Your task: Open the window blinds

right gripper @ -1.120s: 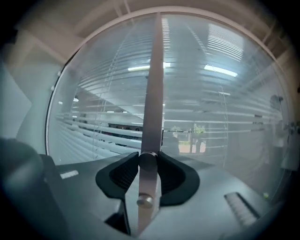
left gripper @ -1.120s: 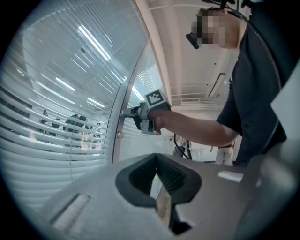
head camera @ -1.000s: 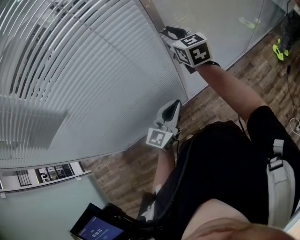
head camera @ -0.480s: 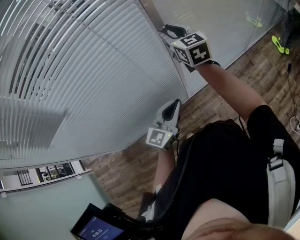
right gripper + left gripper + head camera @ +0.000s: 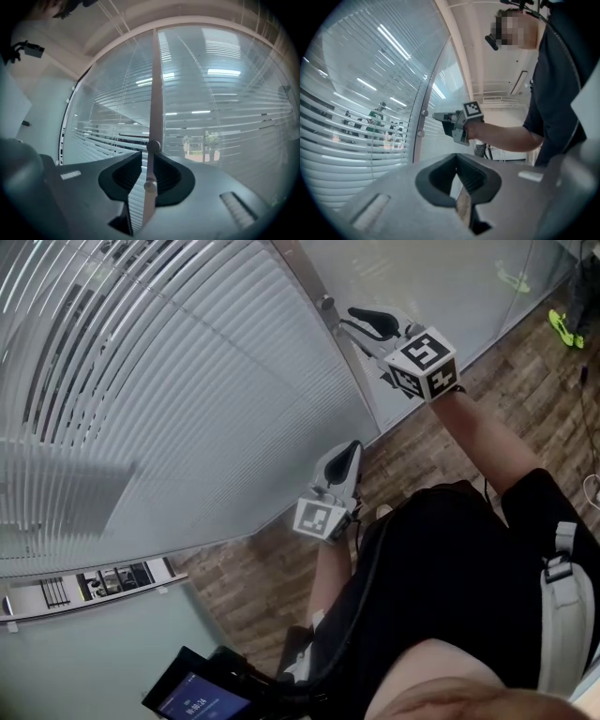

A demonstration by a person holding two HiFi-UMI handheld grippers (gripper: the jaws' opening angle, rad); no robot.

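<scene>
Right gripper view: right hand-held gripper (image 5: 149, 161) spread, jaws just closing round the frame knob (image 5: 150, 186); left hand-held gripper (image 5: 456, 161) spread.

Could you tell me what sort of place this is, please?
Probably an office interior: glass partition walls, slatted blinds across one of them, and a wood-pattern floor.

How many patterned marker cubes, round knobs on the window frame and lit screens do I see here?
Marker cubes: 2, left cube, right cube
Frame knobs: 2, upper knob, lower knob
Lit screen: 1
Total: 5
</scene>
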